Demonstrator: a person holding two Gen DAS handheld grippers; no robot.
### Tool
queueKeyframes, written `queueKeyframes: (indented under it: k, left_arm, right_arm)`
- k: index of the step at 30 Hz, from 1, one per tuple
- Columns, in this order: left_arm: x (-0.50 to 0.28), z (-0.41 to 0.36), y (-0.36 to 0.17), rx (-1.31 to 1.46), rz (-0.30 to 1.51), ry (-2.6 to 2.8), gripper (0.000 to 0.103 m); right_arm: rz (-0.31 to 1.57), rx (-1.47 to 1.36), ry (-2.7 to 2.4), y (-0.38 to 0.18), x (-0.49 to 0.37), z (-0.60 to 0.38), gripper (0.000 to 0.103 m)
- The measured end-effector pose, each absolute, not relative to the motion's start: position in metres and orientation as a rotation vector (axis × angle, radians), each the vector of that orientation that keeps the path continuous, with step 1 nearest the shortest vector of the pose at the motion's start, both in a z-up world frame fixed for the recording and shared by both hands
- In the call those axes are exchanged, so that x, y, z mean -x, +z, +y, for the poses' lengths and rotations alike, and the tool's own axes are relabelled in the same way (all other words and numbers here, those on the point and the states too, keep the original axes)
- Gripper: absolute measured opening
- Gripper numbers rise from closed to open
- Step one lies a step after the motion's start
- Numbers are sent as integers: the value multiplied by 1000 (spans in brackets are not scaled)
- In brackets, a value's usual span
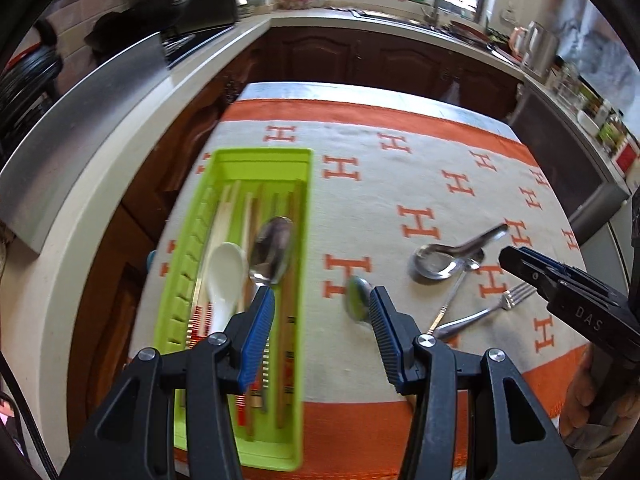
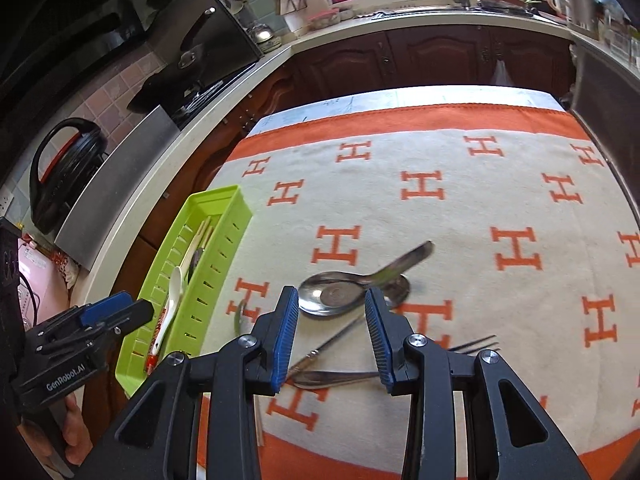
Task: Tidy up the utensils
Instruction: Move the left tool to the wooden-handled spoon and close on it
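A: Where do the utensils sit?

B: The green tray (image 1: 192,264) lies at the nine o'clock edge of the surface (image 1: 400,168), which carries an orange and cream cloth with H marks. Inside it are chopsticks (image 1: 228,216), a white spoon (image 1: 224,276) and a metal spoon (image 1: 272,252), all lying lengthwise.

A: And on the cloth?

B: A wide soup spoon (image 2: 336,294) rests near the middle with its handle pointing to two o'clock. A thin spoon (image 1: 456,292) lies just under it, and a fork (image 1: 480,312) sits at four o'clock of that, tines to the right. One more small spoon (image 1: 358,296) is blurred, just beside the tray.

A: The tongs?

B: The left tongs (image 1: 322,328) are spread apart and hold nothing, hanging over the tray's right wall. The right tongs (image 2: 332,336) are also spread apart and hold nothing, hovering just above the soup spoon and the fork.
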State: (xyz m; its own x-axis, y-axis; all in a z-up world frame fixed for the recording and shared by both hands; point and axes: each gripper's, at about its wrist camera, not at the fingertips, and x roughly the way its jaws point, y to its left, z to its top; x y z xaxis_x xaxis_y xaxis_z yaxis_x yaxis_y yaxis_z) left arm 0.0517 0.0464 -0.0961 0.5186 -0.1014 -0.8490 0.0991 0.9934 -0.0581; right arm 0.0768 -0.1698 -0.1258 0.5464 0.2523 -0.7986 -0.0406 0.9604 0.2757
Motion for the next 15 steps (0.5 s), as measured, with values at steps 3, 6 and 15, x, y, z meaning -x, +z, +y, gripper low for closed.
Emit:
queueKeyframes:
  k: [3,6,15]
  left_arm:
    - [-53,24,-102,-14,1044,-132,48]
    - [-56,12,-112,0,1075,-127,48]
    - [-73,4,-157,36,1118,35,48]
  right_arm:
    - [977,-255,172,-127,-69,-185,35]
    - [975,-277,174,-128,-62,-198,35]
    - [968,-314,181,-134,-47,-229,35]
